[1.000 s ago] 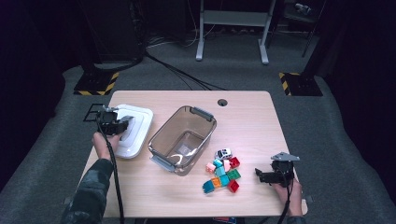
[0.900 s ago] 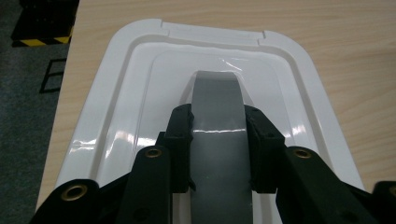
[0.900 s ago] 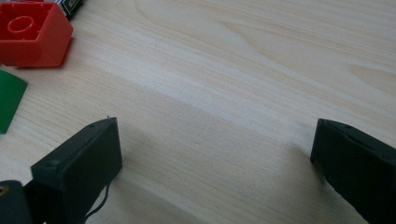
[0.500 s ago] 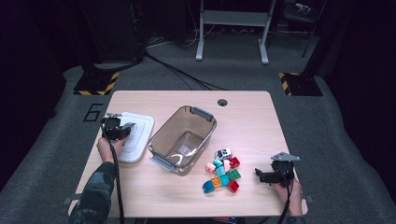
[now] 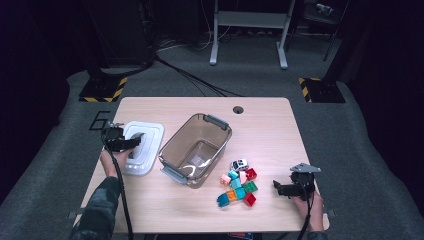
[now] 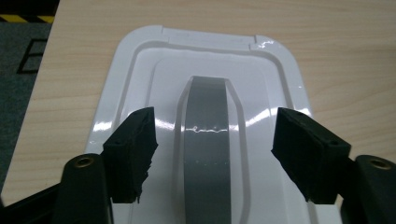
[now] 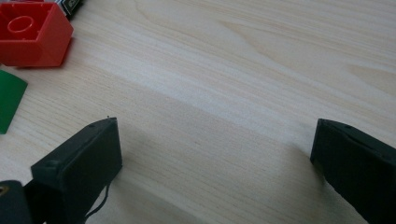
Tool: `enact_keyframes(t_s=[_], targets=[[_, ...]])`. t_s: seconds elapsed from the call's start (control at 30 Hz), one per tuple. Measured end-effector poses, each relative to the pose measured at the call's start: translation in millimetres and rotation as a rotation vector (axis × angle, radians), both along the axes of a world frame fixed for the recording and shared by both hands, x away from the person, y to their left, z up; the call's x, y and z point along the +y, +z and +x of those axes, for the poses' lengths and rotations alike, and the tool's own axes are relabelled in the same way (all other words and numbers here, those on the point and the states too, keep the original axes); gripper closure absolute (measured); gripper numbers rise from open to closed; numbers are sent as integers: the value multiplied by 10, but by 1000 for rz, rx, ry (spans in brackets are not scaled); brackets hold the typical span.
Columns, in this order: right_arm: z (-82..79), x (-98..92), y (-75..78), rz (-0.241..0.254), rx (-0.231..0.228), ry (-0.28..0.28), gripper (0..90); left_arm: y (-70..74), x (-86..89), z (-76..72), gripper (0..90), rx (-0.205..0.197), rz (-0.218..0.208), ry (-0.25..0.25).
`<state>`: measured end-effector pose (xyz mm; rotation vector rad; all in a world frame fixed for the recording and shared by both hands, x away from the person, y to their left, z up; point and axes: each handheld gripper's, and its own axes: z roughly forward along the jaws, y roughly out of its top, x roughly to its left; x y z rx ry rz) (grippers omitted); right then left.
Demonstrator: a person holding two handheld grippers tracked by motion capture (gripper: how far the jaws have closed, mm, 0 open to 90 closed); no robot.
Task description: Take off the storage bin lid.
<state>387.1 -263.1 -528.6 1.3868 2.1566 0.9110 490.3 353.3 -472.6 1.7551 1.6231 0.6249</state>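
A white lid with a grey handle strip lies flat on the table at the left. My left gripper hovers over it; its jaws have just been opening. The handle strip runs between the pads without touching them. From above, the left gripper sits on the lid's near-left part. A clear plastic bin stands in the middle, with nothing in it. My right gripper is open over bare wood, just right of several coloured bricks.
A small white toy car sits by the bricks. A red brick and a green one lie off the right gripper's left jaw. The table has a round hole at the back.
The lid and my left gripper have shifted a little toward the near edge. The right gripper has stayed where it was.
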Motion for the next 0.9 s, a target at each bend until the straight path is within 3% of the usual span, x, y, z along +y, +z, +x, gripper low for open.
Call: enact_keyframes(t_s=[0.23, 0.47, 0.63, 0.7, 0.9], targets=[[0, 2, -4, 2, -9, -3, 11, 80, -78, -235, 197, -45, 77, -67], [0, 0, 0, 0, -1, 0, 12, 156, -112, -551, 151, -94, 104, -127], [1, 1, -2, 2, -2, 0, 12, 122, -161, -748, 142, -117, 113, -153], [0, 3, -4, 2, -8, -4, 12, 103, -178, -822, 127, -109, 124, -170], [1, 3, -4, 2, -8, -4, 12, -24, -279, -1075, 78, -123, 143, -199]])
